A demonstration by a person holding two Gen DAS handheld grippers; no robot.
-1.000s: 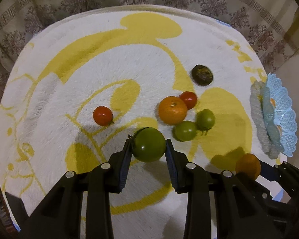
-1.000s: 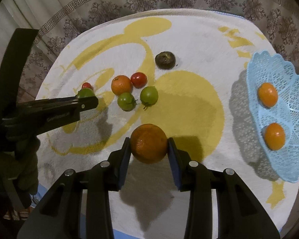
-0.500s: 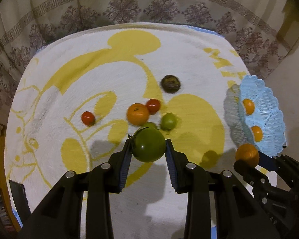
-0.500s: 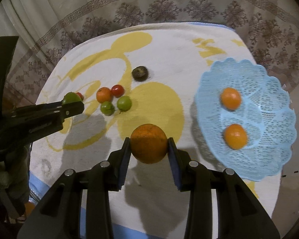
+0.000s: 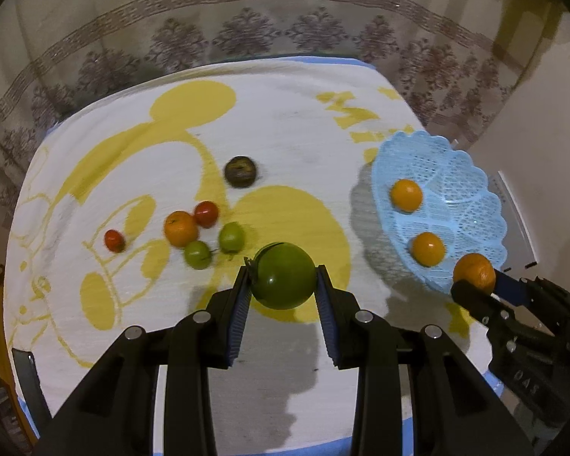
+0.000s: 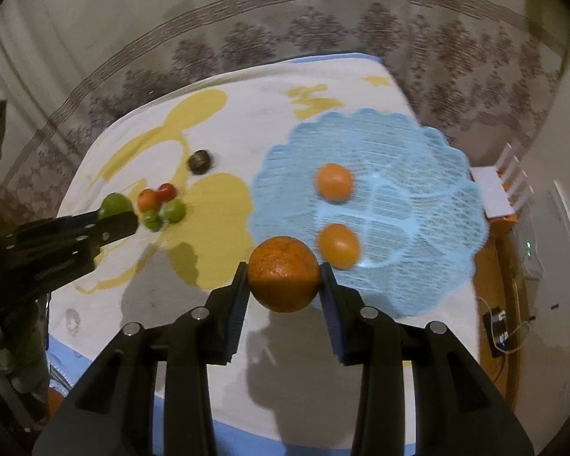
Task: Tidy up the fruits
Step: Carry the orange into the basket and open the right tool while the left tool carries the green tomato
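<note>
Left tongs [image 5: 283, 281] clenched on round green tomato [image 5: 284, 276]; right tongs [image 6: 283, 274] grasping round orange [image 6: 283, 273]. Light-blue plastic lattice basket [image 6: 418, 152] at 2 o'clock; loose fruit cluster [image 5: 197, 230] at 10 o'clock.

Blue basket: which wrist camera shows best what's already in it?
The right wrist view: the blue basket fills its middle, nearly whole, with two oranges inside. The left wrist view shows the basket foreshortened at the right, its near rim behind the right gripper.
</note>
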